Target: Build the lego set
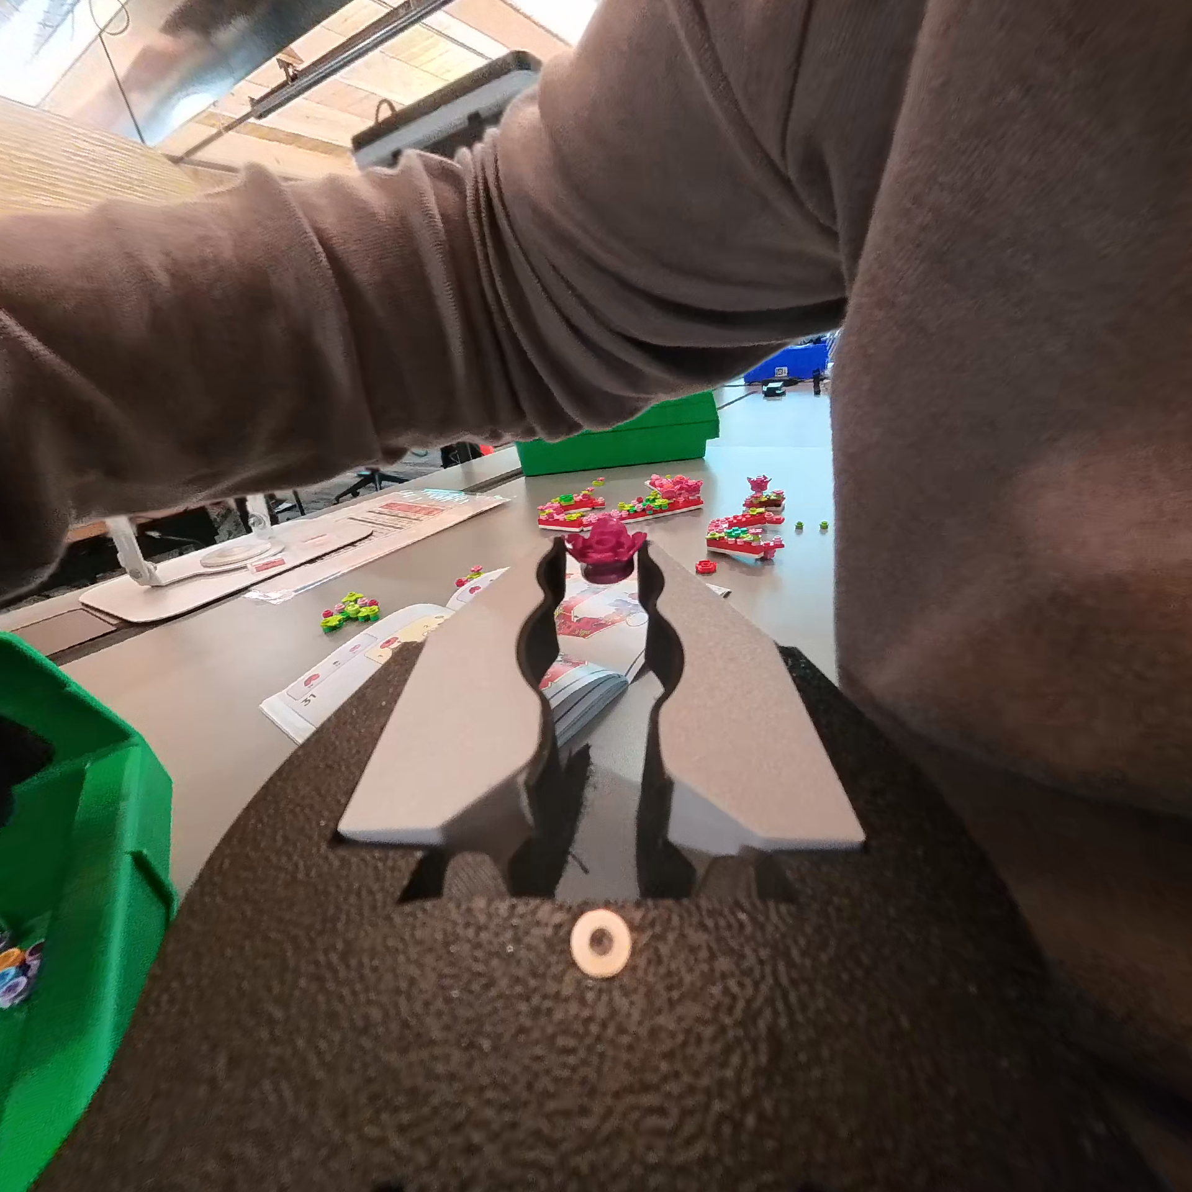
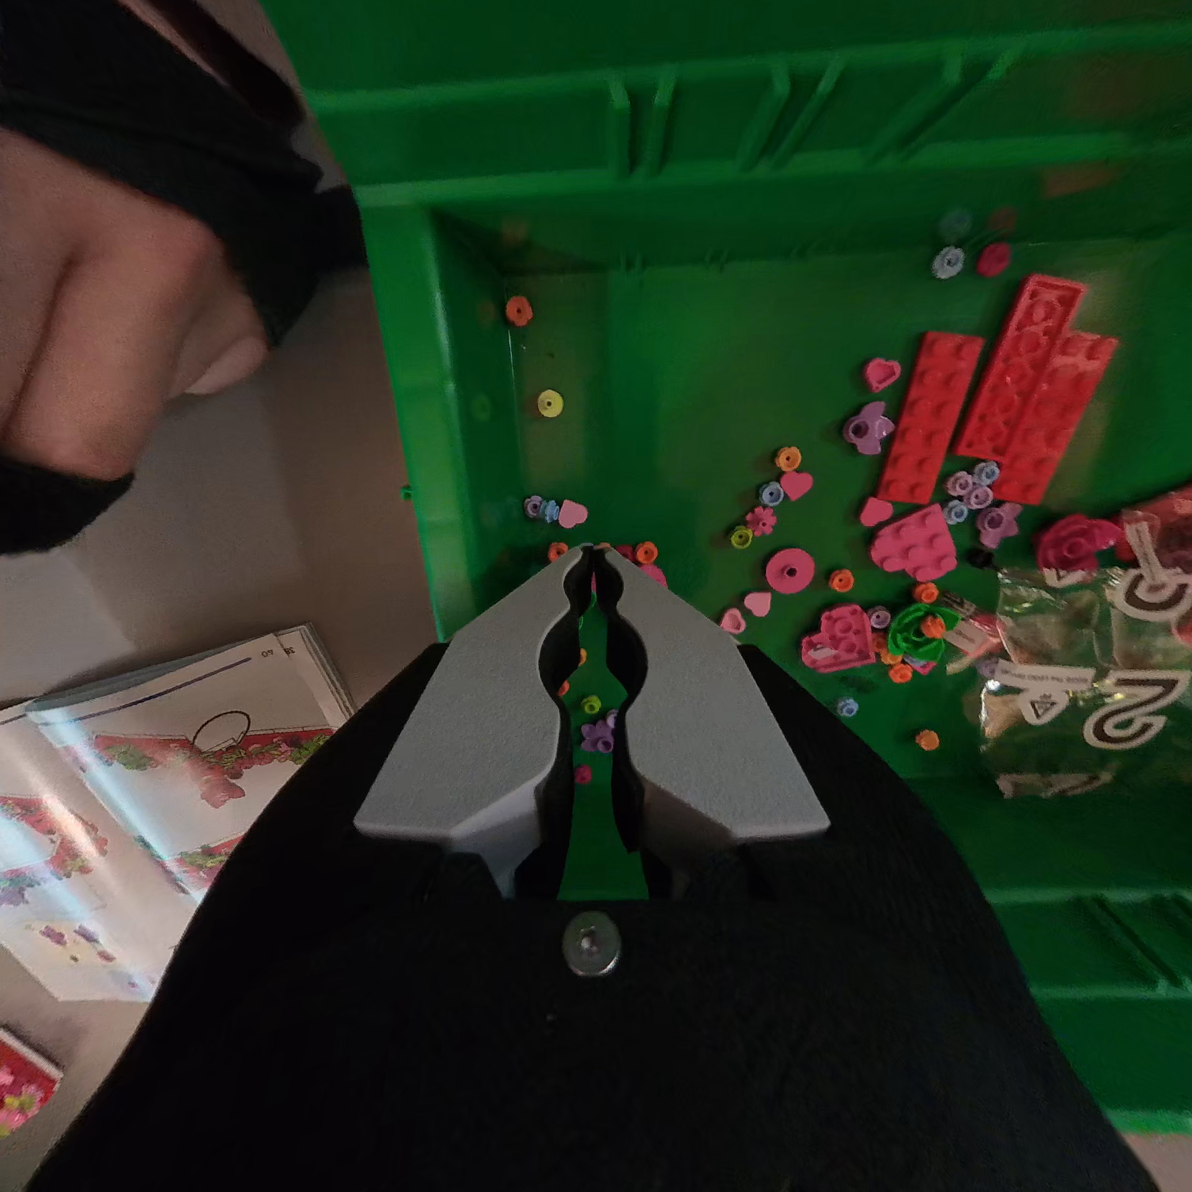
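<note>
My left gripper (image 1: pixel 605 556) is shut on a dark magenta Lego rose (image 1: pixel 605 540) and holds it above the grey table (image 1: pixel 213 671). Beyond it lie several red partial builds topped with pink and green flower pieces (image 1: pixel 742 535). My right gripper (image 2: pixel 595 556) is shut, its tips low inside a green bin (image 2: pixel 645 361) among small orange and pink studs. I cannot tell whether a tiny piece is between its tips. The bin holds red plates (image 2: pixel 929 419), pink heart pieces (image 2: pixel 913 545), another magenta rose (image 2: pixel 1074 545) and a green rose (image 2: pixel 916 629).
The open instruction booklet (image 1: pixel 361 664) lies under the left gripper and shows in the right wrist view (image 2: pixel 148 774). A person's brown sleeve (image 1: pixel 451 290) spans above the table. A second green bin (image 1: pixel 619 445), a small lime-green build (image 1: pixel 351 609) and clear bags (image 2: pixel 1083 684) are nearby. A hand (image 2: pixel 116 322) is left of the bin. The gap from one gripper's tips to the other's is roughly 20 cm.
</note>
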`<state>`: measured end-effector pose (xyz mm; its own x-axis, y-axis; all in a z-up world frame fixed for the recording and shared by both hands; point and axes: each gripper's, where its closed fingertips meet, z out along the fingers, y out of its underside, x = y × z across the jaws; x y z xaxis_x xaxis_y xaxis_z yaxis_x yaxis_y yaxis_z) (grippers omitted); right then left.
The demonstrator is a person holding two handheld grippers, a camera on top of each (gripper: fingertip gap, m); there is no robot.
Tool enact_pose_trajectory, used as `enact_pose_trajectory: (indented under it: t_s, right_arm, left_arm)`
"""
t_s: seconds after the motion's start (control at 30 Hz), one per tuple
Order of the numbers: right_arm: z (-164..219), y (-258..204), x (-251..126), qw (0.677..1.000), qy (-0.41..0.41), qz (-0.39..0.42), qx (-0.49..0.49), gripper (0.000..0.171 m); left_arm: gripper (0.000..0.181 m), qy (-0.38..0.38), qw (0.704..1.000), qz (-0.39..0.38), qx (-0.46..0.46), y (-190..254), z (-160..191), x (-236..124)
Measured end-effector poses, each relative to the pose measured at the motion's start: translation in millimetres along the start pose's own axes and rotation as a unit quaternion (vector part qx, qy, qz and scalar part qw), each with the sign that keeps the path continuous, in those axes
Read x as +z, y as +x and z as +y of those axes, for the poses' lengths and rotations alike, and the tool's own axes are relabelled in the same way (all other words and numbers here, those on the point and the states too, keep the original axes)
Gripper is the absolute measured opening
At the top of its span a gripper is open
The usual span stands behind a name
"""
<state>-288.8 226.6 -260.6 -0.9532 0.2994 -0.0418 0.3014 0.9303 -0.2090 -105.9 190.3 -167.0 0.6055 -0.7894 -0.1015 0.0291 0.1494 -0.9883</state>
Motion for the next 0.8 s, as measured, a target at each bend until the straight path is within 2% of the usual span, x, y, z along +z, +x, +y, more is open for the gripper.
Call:
enact_pose_trajectory:
  t_s: [0.23,0.47,0.67,0.8]
  right_arm:
    - [-1,-3,-25,0.997,0.062,0.042,0.033,0.0]
    - [2,-18,-65,0.979,0.137,0.12,0.088,0.0]
    - [27,-67,-90,0.957,0.138,0.193,0.165,0.0]
    - [45,-111,-93,0.935,0.128,0.232,0.237,0.0]
  left_arm:
    - [0.02,-0.001,1.0,0.0,0.001,0,0,0]
    - [0.02,-0.001,1.0,0.0,0.0,0,0,0]
    - [0.019,0.001,1.0,-0.001,-0.002,0,0,0]
    - [0.019,0.0,1.0,-0.002,0.001,-1,0,1]
